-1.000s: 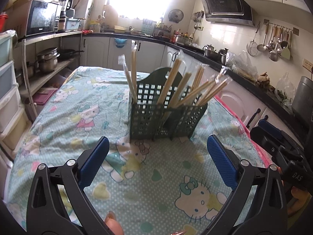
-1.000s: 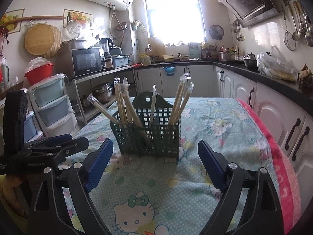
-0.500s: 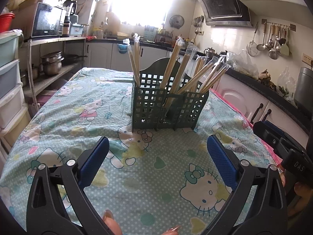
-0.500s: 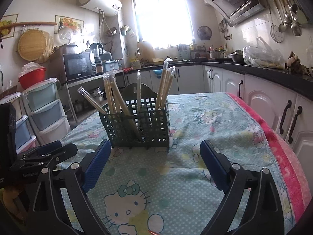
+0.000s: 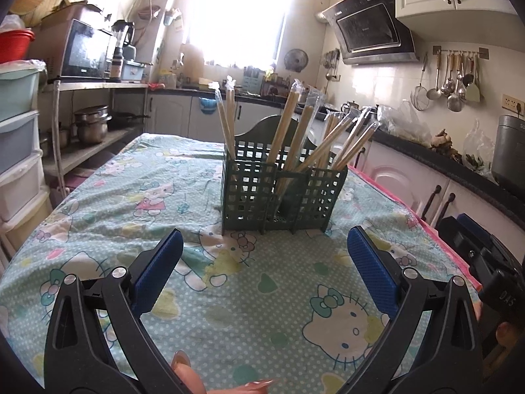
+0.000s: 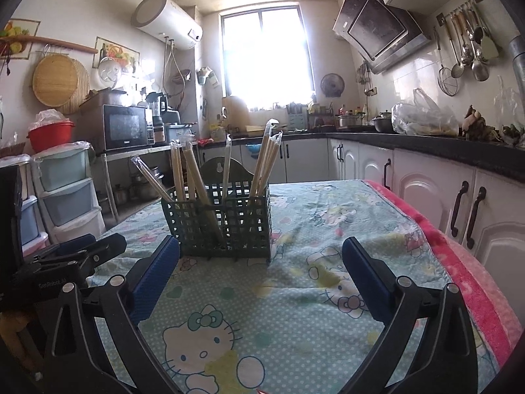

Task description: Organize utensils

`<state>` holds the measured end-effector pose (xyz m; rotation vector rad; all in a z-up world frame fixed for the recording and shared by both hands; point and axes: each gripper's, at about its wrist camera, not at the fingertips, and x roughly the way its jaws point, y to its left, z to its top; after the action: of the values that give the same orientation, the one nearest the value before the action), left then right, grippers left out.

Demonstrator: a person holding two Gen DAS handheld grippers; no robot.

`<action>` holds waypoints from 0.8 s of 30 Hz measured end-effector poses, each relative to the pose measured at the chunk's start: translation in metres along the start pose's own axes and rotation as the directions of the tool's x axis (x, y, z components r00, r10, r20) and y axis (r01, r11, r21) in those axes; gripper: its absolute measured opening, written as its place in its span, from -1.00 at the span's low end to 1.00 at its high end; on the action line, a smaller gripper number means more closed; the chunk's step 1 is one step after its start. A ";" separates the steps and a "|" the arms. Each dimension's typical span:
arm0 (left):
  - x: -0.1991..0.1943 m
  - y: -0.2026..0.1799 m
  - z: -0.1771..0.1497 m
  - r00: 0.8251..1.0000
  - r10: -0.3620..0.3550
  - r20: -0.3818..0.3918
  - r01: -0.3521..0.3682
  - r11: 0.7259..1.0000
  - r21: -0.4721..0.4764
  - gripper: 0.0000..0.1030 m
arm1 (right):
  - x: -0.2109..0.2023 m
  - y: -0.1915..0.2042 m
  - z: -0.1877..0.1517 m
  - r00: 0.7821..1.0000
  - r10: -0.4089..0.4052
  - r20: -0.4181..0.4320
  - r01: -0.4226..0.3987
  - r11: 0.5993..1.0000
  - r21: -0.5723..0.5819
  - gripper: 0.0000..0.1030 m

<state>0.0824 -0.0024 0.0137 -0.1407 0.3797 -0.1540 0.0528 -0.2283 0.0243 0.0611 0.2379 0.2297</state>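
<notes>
— Kitchen all round us: what is on the table?

— Sunlight pours through the window (image 6: pixel 265 55) at the far end, and the table (image 5: pixel 98 197) in front of me wears a pale green cartoon-cat cloth (image 6: pixel 229 312). On that cloth stands a dark green lattice caddy (image 5: pixel 282 193), upright, with a rounded back plate rising behind it.

— And the utensils?

— Wrapped chopsticks (image 5: pixel 288 128) stand in the caddy's compartments, each pair in a clear sleeve, most leaning outward. From my right wrist view some lean left, one pair stands near upright in the middle, and a bunch leans right. I cannot tell exactly how many pairs each compartment holds.

— Your tools?

— My left gripper (image 5: pixel 265 256) has its blue pads spread wide over the cloth, nothing between them; the caddy sits beyond the tips, apart from them. My right gripper (image 6: pixel 261 259) is the same: its jaws have just been opening and now stand wide apart, empty, with the caddy just ahead and a little left of centre.

— Do they see each other?

— Yes. The right one shows at the right edge of the left view, the left one at the left edge of the right view. A fingertip (image 5: pixel 187 374) of mine shows at the bottom of the left view.
</notes>
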 end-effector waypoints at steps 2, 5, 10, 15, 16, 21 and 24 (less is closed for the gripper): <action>0.000 0.000 -0.002 1.000 0.006 0.010 -0.006 1.000 0.000 0.79 | 0.000 0.002 -0.003 1.000 -0.019 0.009 0.019 1.000 -0.015 0.87; 0.000 0.000 -0.003 1.000 0.011 0.018 -0.012 1.000 0.005 0.79 | 0.002 0.002 -0.007 0.999 -0.034 0.015 0.034 0.999 -0.018 0.87; -0.001 -0.004 -0.005 0.999 0.023 0.040 -0.024 0.999 0.023 0.79 | 0.000 0.000 -0.009 0.999 -0.044 0.026 0.044 0.999 -0.007 0.87; -0.004 -0.005 -0.006 0.998 0.023 0.052 -0.025 0.999 0.033 0.79 | -0.001 0.000 -0.009 0.998 -0.049 0.035 0.049 0.999 -0.004 0.87; -0.004 -0.006 -0.006 0.998 0.023 0.055 -0.024 0.999 0.036 0.79 | -0.001 0.000 -0.009 0.998 -0.048 0.035 0.048 0.999 -0.004 0.87; -0.004 -0.005 -0.006 0.998 0.022 0.054 -0.024 0.999 0.037 0.79 | -0.001 0.000 -0.010 0.998 -0.050 0.034 0.050 0.999 -0.004 0.87; -0.003 -0.005 -0.006 0.998 0.021 0.055 -0.023 0.999 0.037 0.79 | -0.001 0.000 -0.010 0.998 -0.050 0.034 0.051 0.999 -0.004 0.87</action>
<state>0.0765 -0.0072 0.0106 -0.1039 0.3237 -0.1356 0.0494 -0.2281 0.0152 0.0536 0.2052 0.1790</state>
